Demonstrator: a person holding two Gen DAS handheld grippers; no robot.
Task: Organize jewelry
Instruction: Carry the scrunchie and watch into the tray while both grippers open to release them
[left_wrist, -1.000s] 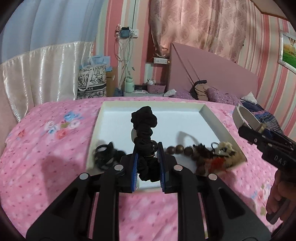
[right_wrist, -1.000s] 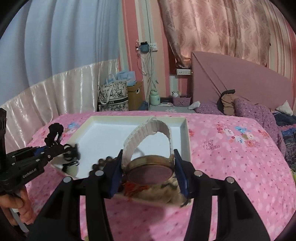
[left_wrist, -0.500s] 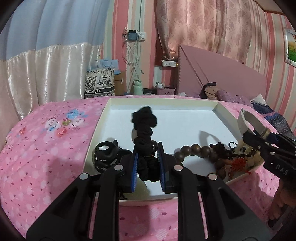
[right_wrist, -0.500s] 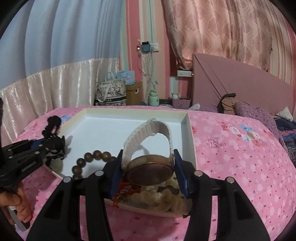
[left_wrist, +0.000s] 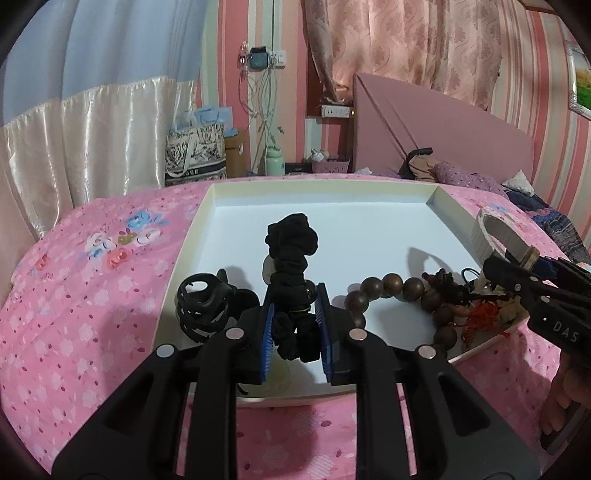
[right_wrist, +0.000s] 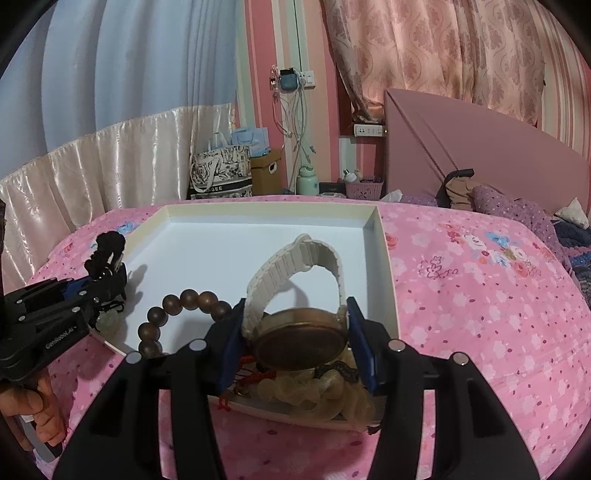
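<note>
A shallow white tray (left_wrist: 317, 188) (right_wrist: 380, 258) lies on the pink bed. My left gripper (left_wrist: 295, 332) is shut on a black scrunchie (left_wrist: 291, 243) that stands up over the tray's near left part. My right gripper (right_wrist: 295, 343) is shut on a watch (right_wrist: 299, 343) with a round gold case and a cream strap (right_wrist: 295, 266), held over the tray's near right corner. In the tray lie a brown wooden bead bracelet (left_wrist: 391, 291) (right_wrist: 173, 306), a black claw clip (left_wrist: 201, 302), a cream scrunchie (right_wrist: 314, 391) and red-threaded pieces (left_wrist: 480, 314).
The bed has a pink flowered cover (right_wrist: 480, 295). A pink headboard (right_wrist: 480, 147) and pillows (right_wrist: 509, 206) stand at the back right. A patterned bag (left_wrist: 195, 155), a box and a green bottle (left_wrist: 275, 162) sit beyond the bed by the curtains.
Both grippers have come forward over the tray, each still holding its item. The tray and the bead bracelet now show larger and closer in both views.
</note>
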